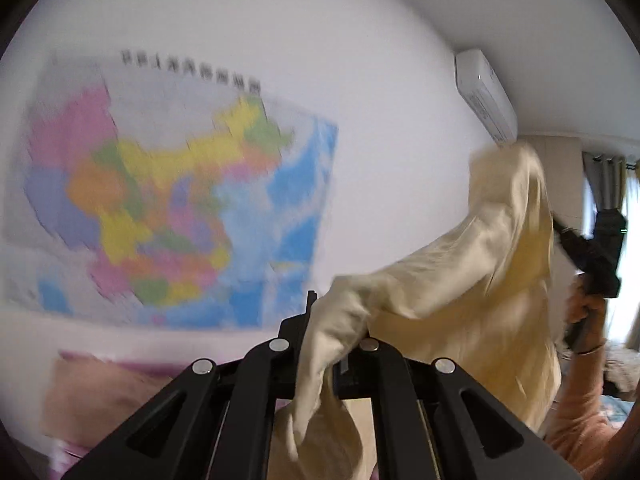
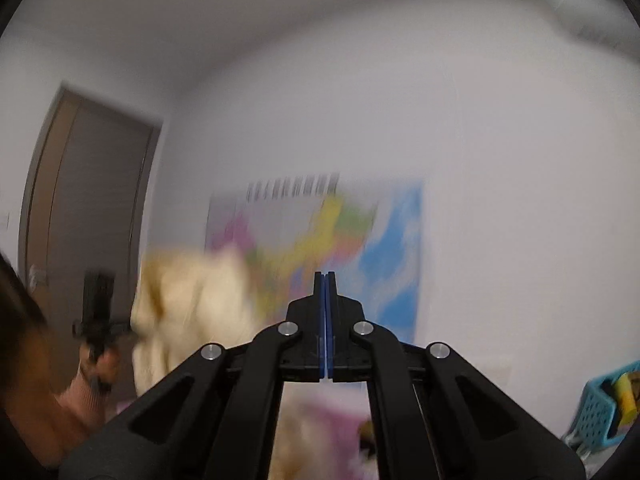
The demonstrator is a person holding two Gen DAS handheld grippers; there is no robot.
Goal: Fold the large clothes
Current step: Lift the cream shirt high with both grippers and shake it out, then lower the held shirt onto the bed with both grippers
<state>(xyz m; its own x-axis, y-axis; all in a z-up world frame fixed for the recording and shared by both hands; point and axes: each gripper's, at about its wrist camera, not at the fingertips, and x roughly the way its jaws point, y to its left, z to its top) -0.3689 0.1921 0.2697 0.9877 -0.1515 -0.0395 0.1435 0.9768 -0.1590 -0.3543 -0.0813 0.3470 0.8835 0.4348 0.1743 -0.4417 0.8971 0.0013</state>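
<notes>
Cream garment (image 1: 460,288) clamped in left tongs (image 1: 320,320); right tongs (image 2: 325,280) closed, empty (seemingly); wall map (image 1: 168,208).

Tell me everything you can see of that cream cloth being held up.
The cloth is a pale cream garment of thin, softly creased fabric. It hangs in the air in front of a white wall, bunched and draped, not yet folded. One end is pinched in the shut left gripper and spills over its fingers; from there it climbs to a peak at upper right, by the right gripper. In the right wrist view it is a blur, and the right gripper's blue pads meet empty.
</notes>
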